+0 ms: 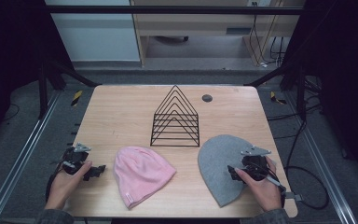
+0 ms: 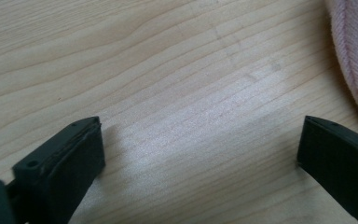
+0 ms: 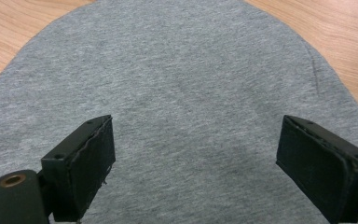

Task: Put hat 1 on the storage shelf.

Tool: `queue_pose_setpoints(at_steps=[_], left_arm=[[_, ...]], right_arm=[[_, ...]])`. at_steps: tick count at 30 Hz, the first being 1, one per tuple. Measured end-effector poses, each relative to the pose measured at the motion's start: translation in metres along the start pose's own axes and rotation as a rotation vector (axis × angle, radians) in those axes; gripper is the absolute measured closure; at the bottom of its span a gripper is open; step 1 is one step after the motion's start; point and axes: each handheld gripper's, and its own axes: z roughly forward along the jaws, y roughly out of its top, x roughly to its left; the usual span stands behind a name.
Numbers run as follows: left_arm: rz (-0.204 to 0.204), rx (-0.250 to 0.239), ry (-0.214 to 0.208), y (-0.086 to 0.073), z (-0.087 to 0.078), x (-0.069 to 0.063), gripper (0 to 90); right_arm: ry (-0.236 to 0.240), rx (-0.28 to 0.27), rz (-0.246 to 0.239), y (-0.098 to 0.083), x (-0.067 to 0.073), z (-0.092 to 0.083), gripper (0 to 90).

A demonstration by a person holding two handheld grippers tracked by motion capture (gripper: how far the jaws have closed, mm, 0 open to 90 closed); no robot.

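A pink beanie point(image 1: 142, 173) lies flat on the wooden table point(image 1: 121, 116), front centre-left; its edge shows at the top right of the left gripper view point(image 2: 356, 51). A grey beanie point(image 1: 221, 161) lies flat at the front right and spreads under the jaws in the right gripper view point(image 3: 177, 93). My left gripper point(image 1: 97, 171) rests low at the front left, just left of the pink beanie, open over bare wood point(image 2: 200, 140). My right gripper point(image 1: 232, 173) sits over the grey beanie's right part, open, nothing between its jaws point(image 3: 196, 158).
A black wire rack point(image 1: 175, 119) with triangular dividers stands at the table's middle, behind both beanies. A small dark round cap point(image 1: 207, 98) sits in the tabletop at the back right. Cables trail on the floor to the right of the table.
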Motion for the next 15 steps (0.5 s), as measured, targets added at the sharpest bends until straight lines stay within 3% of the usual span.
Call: queue_pose_setpoints(at_steps=[1, 2, 7, 8, 10, 15], left_arm=[[0.000, 0.000, 0.000, 0.000, 0.000, 0.000, 5.7], [-0.026, -0.020, -0.011, 0.001, -0.004, 0.001, 5.6], [-0.032, -0.058, -0.030, 0.004, -0.011, 0.000, 6.5], [-0.037, -0.083, -0.058, 0.007, -0.014, -0.003, 6.6], [-0.027, -0.093, -0.098, 0.012, -0.016, -0.008, 7.5], [0.022, -0.122, -0.102, 0.034, -0.026, -0.018, 12.8]], right_arm=[[0.000, 0.000, 0.000, 0.000, 0.000, 0.000, 11.6], [0.001, 0.001, -0.001, 0.000, 0.000, 0.000, 11.7], [-0.007, -0.007, 0.003, -0.001, 0.000, -0.002, 12.2], [-0.008, -0.010, 0.002, -0.001, 0.000, -0.003, 12.2], [-0.013, -0.012, 0.004, -0.002, -0.001, -0.003, 12.3], [-0.015, -0.019, 0.009, -0.002, -0.002, -0.004, 12.7]])
